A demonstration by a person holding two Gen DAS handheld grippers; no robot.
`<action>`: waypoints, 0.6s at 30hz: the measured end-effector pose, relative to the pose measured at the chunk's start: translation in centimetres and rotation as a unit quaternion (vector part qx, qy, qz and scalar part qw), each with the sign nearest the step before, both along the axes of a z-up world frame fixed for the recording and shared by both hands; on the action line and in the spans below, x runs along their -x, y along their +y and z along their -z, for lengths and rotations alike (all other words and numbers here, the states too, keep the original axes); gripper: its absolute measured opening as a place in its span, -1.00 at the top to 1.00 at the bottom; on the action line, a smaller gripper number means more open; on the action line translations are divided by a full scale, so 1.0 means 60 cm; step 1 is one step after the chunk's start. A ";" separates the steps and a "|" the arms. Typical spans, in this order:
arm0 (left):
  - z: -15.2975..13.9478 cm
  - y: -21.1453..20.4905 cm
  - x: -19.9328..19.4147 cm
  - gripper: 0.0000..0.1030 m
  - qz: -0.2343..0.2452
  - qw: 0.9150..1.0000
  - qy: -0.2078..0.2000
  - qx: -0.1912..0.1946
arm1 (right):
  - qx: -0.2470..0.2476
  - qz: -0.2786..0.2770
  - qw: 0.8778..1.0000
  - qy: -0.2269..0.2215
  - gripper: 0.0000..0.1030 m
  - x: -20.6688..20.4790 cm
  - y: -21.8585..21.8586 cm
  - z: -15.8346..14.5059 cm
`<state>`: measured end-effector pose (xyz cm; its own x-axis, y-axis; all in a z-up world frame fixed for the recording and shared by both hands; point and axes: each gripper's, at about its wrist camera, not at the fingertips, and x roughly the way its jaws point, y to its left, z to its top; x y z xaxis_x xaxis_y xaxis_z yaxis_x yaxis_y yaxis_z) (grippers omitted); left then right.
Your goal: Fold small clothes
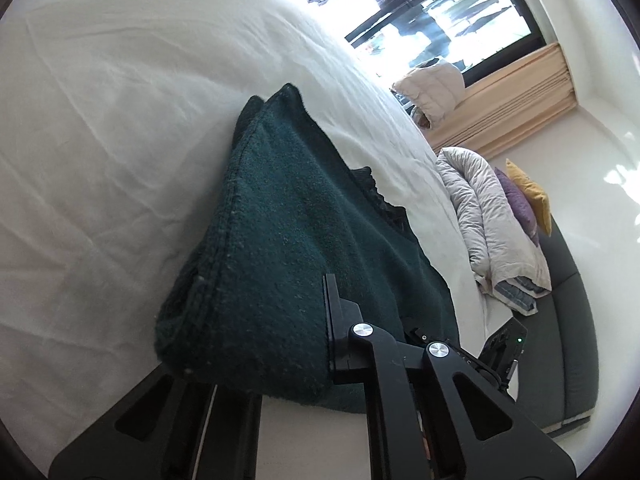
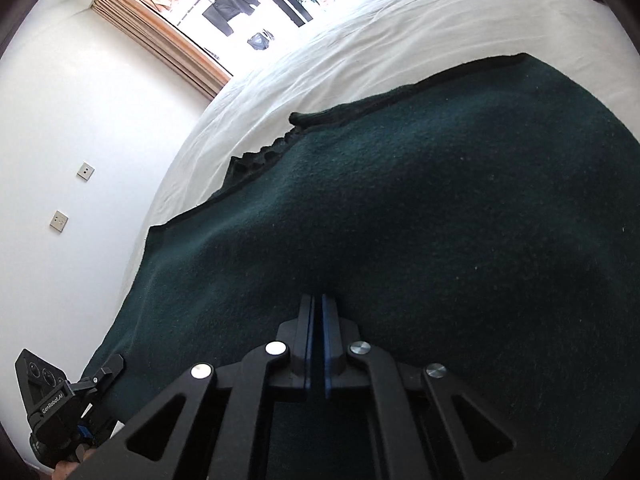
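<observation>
The dark green garment (image 2: 420, 220) lies on the white bed (image 1: 100, 140), near its edge. The left gripper (image 1: 326, 320) pinches a lifted fold that hides one finger. The right gripper (image 2: 316, 308) pinches the cloth, fingers nearly together.

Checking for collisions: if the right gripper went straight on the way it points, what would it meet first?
The dark green garment: the right gripper is already shut on a pinch of it, with the white bed probably just beneath.
</observation>
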<state>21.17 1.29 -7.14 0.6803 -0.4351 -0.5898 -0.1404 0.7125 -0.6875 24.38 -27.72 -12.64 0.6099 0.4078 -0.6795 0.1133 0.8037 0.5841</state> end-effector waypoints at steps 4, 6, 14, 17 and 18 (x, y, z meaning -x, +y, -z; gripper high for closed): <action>-0.075 -0.066 -0.014 0.86 0.030 0.995 -0.049 -0.077 | -0.091 0.027 0.995 -0.035 0.07 0.032 -0.062 -0.019; -0.114 -0.125 -0.028 0.86 0.059 0.988 -0.081 -0.119 | -0.111 0.045 0.991 -0.057 -0.08 0.047 -0.101 -0.036; -0.090 -0.463 -0.031 0.86 0.241 0.895 -0.154 -0.342 | -0.229 0.035 0.972 -0.048 -0.48 0.043 -0.238 -0.038; -0.031 -0.514 -0.006 0.86 0.265 0.877 -0.141 -0.375 | -0.220 0.016 0.975 -0.015 -0.48 0.027 -0.245 -0.021; -0.017 -0.523 0.003 0.86 0.267 0.869 -0.143 -0.392 | -0.217 0.014 0.976 -0.008 -0.48 0.021 -0.244 -0.018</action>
<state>20.99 -30.08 -6.15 0.6725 -0.2739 -0.6876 0.4502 0.8888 0.0863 23.10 -42.37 -11.57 0.6340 0.6384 -0.4364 0.1186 0.4773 0.8707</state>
